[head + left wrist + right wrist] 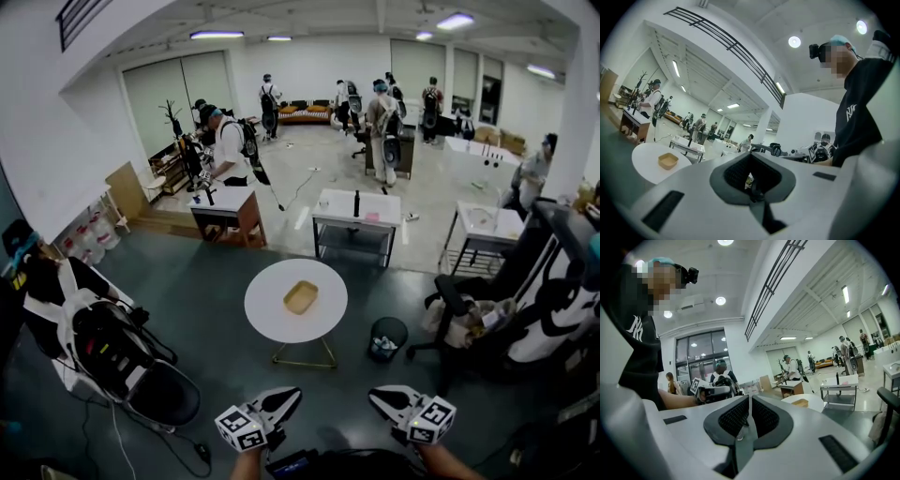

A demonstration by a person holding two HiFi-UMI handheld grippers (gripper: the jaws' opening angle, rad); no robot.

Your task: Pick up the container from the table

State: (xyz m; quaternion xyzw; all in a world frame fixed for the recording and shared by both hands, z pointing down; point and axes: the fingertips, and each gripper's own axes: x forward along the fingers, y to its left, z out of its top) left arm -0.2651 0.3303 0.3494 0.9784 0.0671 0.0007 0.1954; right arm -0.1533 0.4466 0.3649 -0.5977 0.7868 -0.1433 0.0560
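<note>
Both left gripper (pixel 289 397) and right gripper (pixel 378 397) jaws together, empty; shallow tan container (pixel 301 297) on round white table (pixel 271 317).

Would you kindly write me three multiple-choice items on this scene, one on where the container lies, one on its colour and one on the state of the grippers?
1. The container lies: A near the middle of the round white table; B at that table's edge; C off that table.
2. The container is: A blue; B tan; C black.
3. The left gripper and right gripper are: A wide open; B shut on the container; C shut and empty.
Answers: 1 A, the head view shows bare tabletop all round it; 2 B, it looks tan in the head view; 3 C, each gripper view shows jaws together with nothing between them.
</note>
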